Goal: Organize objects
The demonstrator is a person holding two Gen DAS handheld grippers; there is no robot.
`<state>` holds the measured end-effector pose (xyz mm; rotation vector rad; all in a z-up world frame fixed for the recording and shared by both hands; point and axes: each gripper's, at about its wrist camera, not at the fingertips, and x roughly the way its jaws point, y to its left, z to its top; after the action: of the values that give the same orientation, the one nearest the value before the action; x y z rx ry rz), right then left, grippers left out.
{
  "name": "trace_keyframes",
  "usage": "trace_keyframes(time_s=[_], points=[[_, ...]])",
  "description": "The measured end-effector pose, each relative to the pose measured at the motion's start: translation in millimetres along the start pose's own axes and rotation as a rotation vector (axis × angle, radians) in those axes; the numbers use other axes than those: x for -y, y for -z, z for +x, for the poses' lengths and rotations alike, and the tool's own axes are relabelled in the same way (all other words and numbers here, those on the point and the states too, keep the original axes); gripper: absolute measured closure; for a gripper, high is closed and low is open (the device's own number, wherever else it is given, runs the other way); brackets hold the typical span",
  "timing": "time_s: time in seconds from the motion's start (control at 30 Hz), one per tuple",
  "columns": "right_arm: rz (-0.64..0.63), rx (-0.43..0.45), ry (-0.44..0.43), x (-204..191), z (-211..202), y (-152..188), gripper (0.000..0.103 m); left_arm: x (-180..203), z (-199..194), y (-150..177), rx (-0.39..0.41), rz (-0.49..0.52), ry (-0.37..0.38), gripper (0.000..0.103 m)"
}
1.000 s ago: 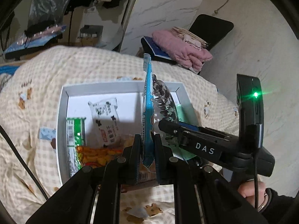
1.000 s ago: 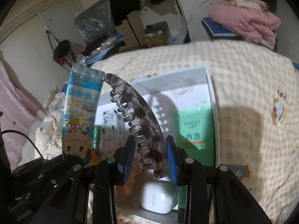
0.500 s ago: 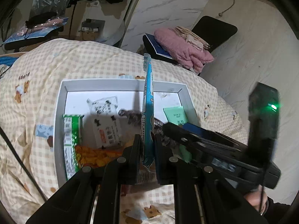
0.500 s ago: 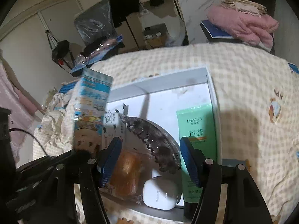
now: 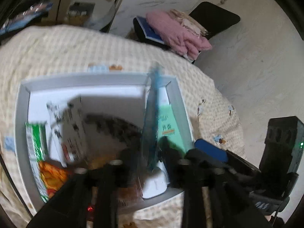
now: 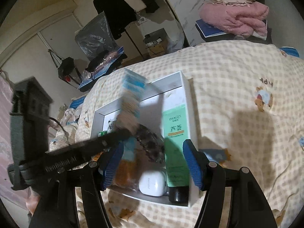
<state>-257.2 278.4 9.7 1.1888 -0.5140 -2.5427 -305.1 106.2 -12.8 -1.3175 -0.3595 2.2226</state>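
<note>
A white open box lies on the checked bedspread. My left gripper is shut on a blue snack packet, held upright over the box; the view is blurred. My right gripper is open and empty above the box's near end. The dark hair claw lies in the box. A green tube, a white case, a white sachet, a green packet and an orange snack bag are also inside.
A pink blanket lies on a dark stand beyond the bed. Clothes racks and bags stand at the back of the room. The bedspread spreads right of the box.
My right gripper opened and let go of the hair claw, which now lies in the box. My left gripper moved right and lower with the blue packet.
</note>
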Motion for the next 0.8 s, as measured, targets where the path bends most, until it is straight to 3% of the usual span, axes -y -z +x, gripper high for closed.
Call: trace_keyframes(time_s=[0.07,0.1,0.33,0.53,0.63,0.73,0.8], points=[[0.009,0.002,-0.002,1.6,-3.4,1.2,0.037,-2.6,-2.7,6.6,0.026,-0.011,-0.031,0.027],[0.017,0.003,-0.002,3.3,-5.6,1.9,0.037,-4.0,-7.7,10.6,0.047,-0.011,-0.035,0.025],[0.020,0.016,-0.016,4.3,-29.3,8.9,0.037,-6.4,-52.9,31.7,0.133,-0.039,-0.081,0.025],[0.047,0.031,-0.046,0.6,-53.9,18.8,0.037,8.2,-110.6,64.8,0.237,0.028,-0.157,0.023],[0.057,0.030,-0.069,-1.5,-70.9,30.1,0.018,17.0,-135.5,91.0,0.273,0.086,-0.208,0.022],[0.011,0.048,-0.081,-10.6,-91.4,42.9,0.018,25.5,-158.9,117.5,0.314,0.156,-0.232,0.015],[-0.068,0.026,-0.101,-21.1,-102.5,53.1,0.013,32.4,-169.5,139.1,0.336,0.216,-0.236,0.001]])
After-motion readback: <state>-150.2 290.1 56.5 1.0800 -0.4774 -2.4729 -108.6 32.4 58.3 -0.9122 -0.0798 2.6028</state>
